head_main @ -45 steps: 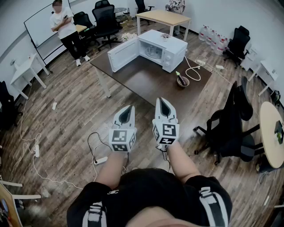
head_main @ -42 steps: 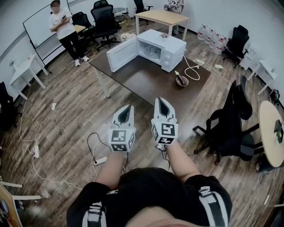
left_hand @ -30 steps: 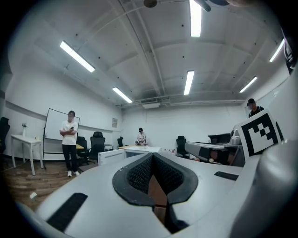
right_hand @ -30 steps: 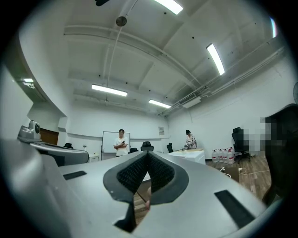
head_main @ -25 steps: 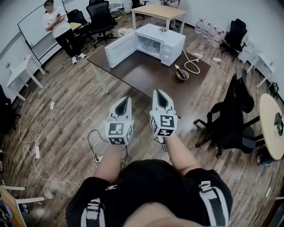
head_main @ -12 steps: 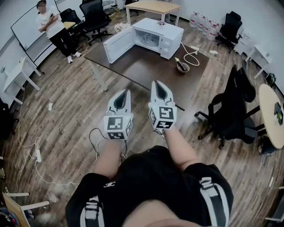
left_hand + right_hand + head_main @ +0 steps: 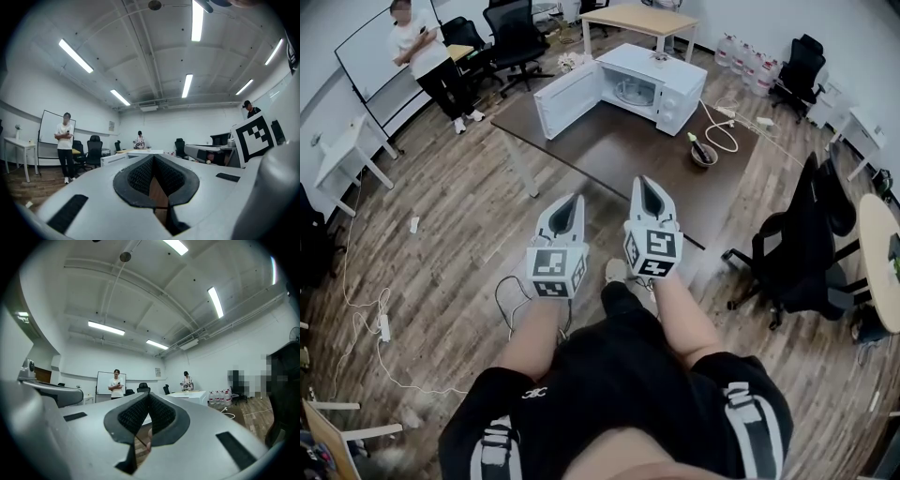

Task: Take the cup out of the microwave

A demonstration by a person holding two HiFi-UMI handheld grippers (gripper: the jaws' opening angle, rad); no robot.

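A white microwave (image 7: 667, 86) stands on the far part of a dark brown table (image 7: 619, 155), its door (image 7: 568, 99) swung open to the left. The cavity shows a glass turntable, and I cannot make out a cup in it from here. Both grippers are held side by side over the wooden floor, short of the table's near edge, pointing toward the microwave. The left gripper (image 7: 577, 198) (image 7: 153, 156) is shut with nothing in it. The right gripper (image 7: 643, 180) (image 7: 148, 393) is shut too, and empty.
A small bowl (image 7: 704, 156) and a white cable (image 7: 724, 133) lie on the table right of the microwave. A black office chair (image 7: 811, 246) stands to the right. A person (image 7: 425, 58) stands by a whiteboard at the far left. Cables (image 7: 366, 319) trail on the floor.
Both grippers have moved forward together toward the table, still shut and side by side. The table's near edge and the microwave sit closer in the head view.
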